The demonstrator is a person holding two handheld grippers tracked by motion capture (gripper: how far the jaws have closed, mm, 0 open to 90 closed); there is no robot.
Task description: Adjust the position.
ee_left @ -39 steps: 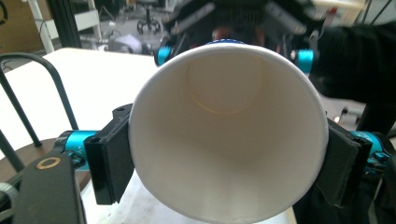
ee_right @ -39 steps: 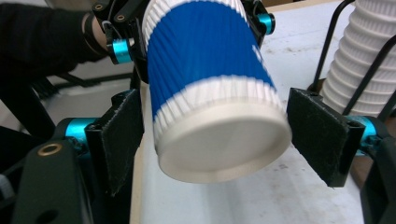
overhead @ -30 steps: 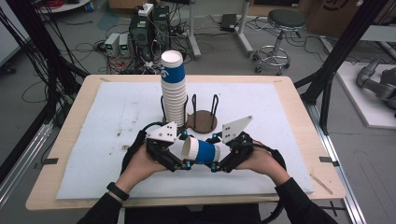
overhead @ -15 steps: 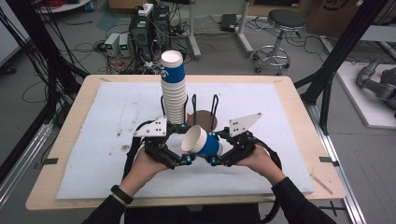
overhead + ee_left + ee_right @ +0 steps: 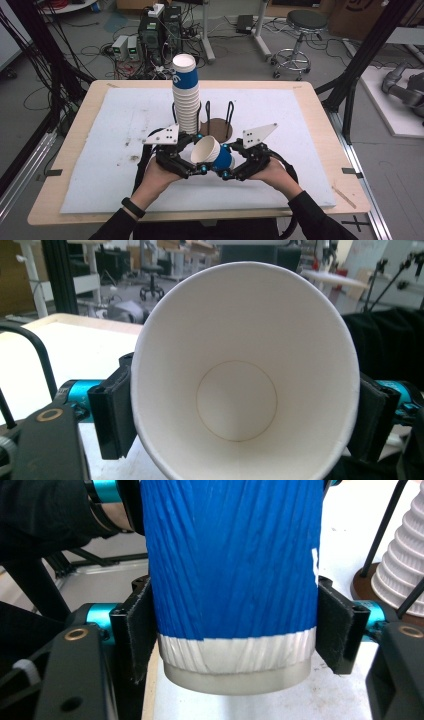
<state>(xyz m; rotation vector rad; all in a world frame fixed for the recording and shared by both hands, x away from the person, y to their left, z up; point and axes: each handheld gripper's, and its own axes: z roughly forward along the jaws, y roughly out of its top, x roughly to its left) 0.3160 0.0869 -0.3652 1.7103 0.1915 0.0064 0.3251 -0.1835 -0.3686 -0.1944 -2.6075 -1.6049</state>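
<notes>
A blue paper cup [image 5: 220,158] with a white inside hangs just above the mat, tilted, its mouth turned up and to the left. My left gripper [image 5: 200,153] is shut on the cup's wall near the mouth. In the left gripper view I look straight into the cup [image 5: 240,390], with a black pad on each side of it. My right gripper [image 5: 225,161] is shut on the cup's lower end. In the right gripper view its pads [image 5: 140,630] press the blue wall [image 5: 230,555] just above the white band at the base.
A tall stack of paper cups [image 5: 186,95] stands just behind the grippers. Beside it is a brown round base with black wire posts [image 5: 218,129]. A white mat [image 5: 300,150] covers the wooden table [image 5: 325,100]. Cables, a stool and equipment lie on the floor beyond.
The cup lay level between the two grippers and now tilts with its mouth up and leftward. Both grippers rose slightly and kept their hold.
</notes>
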